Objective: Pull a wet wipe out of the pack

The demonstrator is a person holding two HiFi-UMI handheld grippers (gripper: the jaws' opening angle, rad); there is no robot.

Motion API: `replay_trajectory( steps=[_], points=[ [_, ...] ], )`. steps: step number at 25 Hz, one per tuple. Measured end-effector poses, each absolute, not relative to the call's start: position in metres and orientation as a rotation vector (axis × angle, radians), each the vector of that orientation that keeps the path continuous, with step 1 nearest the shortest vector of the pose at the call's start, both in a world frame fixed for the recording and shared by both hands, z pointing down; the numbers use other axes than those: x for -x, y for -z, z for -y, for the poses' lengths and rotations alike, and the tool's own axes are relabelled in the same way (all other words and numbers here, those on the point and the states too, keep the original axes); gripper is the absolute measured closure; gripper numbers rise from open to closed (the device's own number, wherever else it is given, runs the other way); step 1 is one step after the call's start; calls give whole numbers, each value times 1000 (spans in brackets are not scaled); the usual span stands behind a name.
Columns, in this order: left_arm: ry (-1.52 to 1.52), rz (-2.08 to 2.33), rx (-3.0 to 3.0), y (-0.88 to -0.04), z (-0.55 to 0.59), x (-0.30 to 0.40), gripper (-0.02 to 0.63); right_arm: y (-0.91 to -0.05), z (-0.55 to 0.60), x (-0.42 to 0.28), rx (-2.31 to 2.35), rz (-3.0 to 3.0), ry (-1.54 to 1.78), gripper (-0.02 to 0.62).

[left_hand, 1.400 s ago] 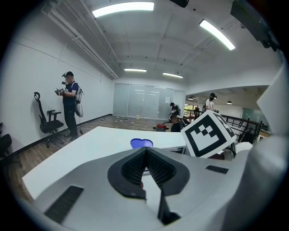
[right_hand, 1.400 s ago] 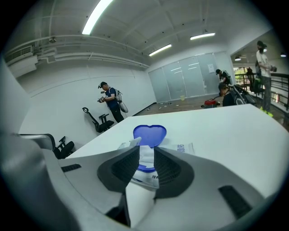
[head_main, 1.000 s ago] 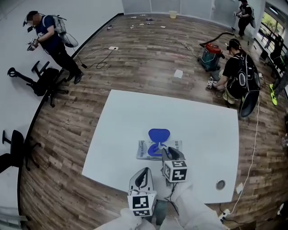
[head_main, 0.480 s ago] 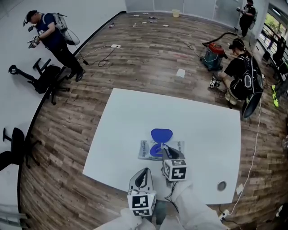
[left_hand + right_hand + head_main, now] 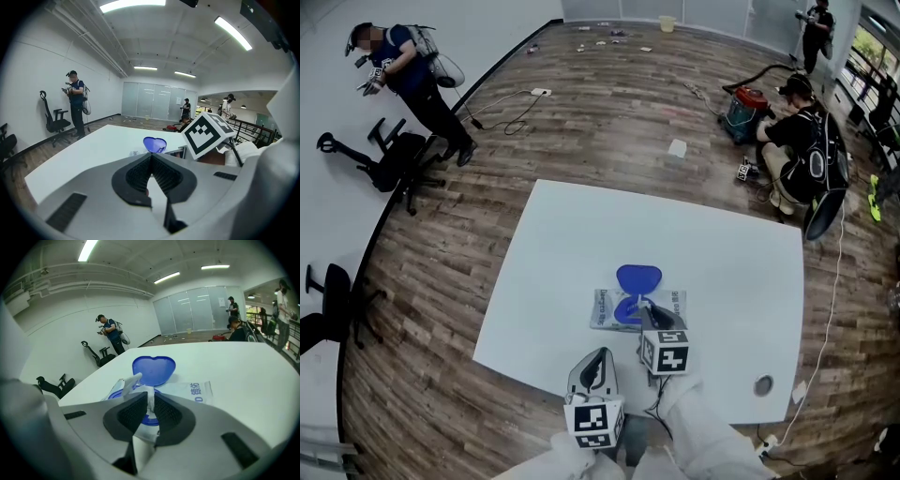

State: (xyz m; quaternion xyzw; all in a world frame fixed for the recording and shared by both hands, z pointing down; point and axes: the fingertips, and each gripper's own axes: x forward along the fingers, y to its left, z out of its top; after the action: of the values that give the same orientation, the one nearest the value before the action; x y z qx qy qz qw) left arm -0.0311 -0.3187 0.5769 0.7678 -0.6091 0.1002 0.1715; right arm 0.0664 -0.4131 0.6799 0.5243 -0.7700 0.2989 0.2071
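Now the right gripper [image 5: 149,404] is pinched on the wet wipe [image 5: 130,382] rising from the open pack [image 5: 197,391], which lies near the table's [image 5: 572,244] near edge. Best to pull straight up, steadily; the left gripper [image 5: 151,159], closed and empty, could pin the pack down.

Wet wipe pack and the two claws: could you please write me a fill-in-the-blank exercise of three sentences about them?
1. The blue lid of the wet wipe pack is not closed but ____.
2. The right claw is shut on a white ____ that rises from the pack.
3. The left claw is shut and holds ____.
Missing words: open; wipe; nothing.
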Motion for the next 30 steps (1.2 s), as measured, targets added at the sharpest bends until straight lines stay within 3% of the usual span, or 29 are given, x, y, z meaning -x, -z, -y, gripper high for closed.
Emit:
replay_trajectory(
  steps=[30],
  points=[
    [-264,1738,-2182,-567,311,32,606,-662,409,-67,-1506,2196,-811,580]
  ],
)
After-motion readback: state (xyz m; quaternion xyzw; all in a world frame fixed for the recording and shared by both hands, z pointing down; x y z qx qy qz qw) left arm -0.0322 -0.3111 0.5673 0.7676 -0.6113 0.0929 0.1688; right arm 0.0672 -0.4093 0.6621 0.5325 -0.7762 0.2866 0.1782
